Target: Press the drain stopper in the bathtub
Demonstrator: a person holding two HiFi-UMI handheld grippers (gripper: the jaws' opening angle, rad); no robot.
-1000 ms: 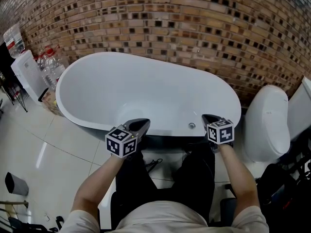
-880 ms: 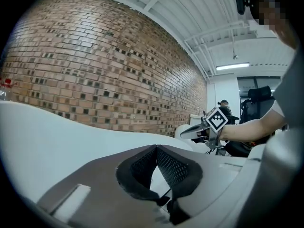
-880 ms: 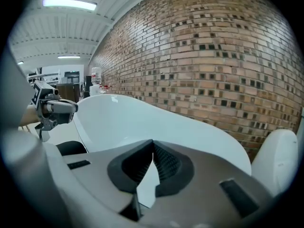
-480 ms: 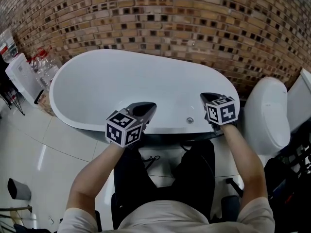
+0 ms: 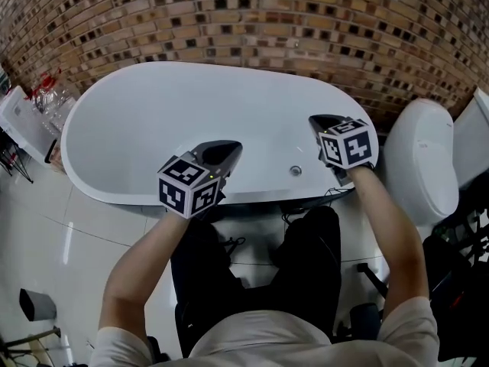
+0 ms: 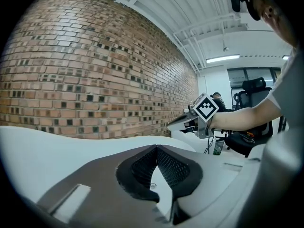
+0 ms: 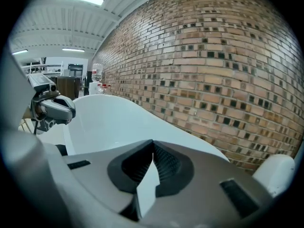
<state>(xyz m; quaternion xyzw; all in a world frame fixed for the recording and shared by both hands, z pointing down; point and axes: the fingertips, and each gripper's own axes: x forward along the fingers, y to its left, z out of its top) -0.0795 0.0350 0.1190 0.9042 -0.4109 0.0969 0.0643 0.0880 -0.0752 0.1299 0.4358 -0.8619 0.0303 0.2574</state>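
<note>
The white oval bathtub [image 5: 99, 174] lies below me against the brick wall. A small round chrome fitting [image 5: 295, 170] sits on its near inner side. I cannot make out the drain stopper on the tub floor in the head view. My left gripper [image 5: 229, 150] hovers over the tub's near middle, jaws shut and empty. A small round spot [image 6: 152, 186] shows below its closed pads [image 6: 167, 164], too small to tell what it is. My right gripper [image 5: 315, 119] is over the tub's right end, also shut and empty. Its pads [image 7: 161, 163] meet at the tip.
A white toilet [image 5: 420, 163] stands just right of the tub. The brick wall [image 5: 229, 14] runs behind the tub. Water bottles [image 5: 47, 90] and a white box [image 5: 19, 113] stand at the far left. My legs in black [image 5: 252, 266] are against the tub's near rim.
Both grippers have moved forward from the near rim to over the tub's inside. My head has leaned in, so the tub looks larger and closer.
</note>
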